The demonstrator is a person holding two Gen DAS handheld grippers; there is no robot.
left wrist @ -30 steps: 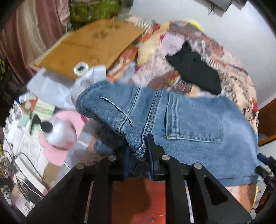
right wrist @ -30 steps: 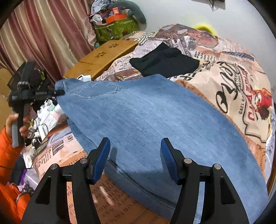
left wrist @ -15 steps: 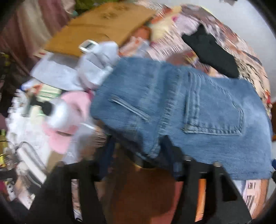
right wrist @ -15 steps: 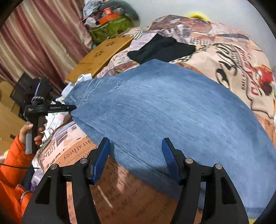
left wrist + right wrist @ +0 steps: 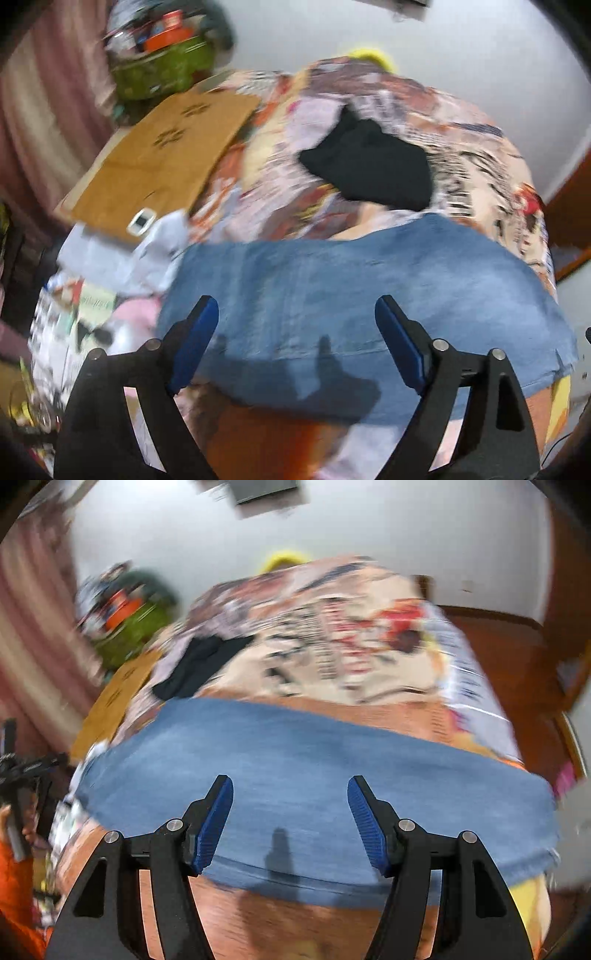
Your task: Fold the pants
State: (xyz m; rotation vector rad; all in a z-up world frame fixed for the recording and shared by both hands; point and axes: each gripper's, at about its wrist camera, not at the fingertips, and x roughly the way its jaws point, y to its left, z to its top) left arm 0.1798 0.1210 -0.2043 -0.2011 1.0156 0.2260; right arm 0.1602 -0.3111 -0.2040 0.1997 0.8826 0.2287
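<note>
Left wrist view, jeans (image 5: 351,295) flat on bedspread (image 5: 461,155), left gripper (image 5: 297,325) jaws opening, empty

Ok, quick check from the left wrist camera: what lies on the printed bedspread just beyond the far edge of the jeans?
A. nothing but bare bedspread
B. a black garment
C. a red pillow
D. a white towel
B: a dark, crumpled black garment lies on the bedspread just past the far edge of the blue jeans; the right wrist view shows it there too.
</note>
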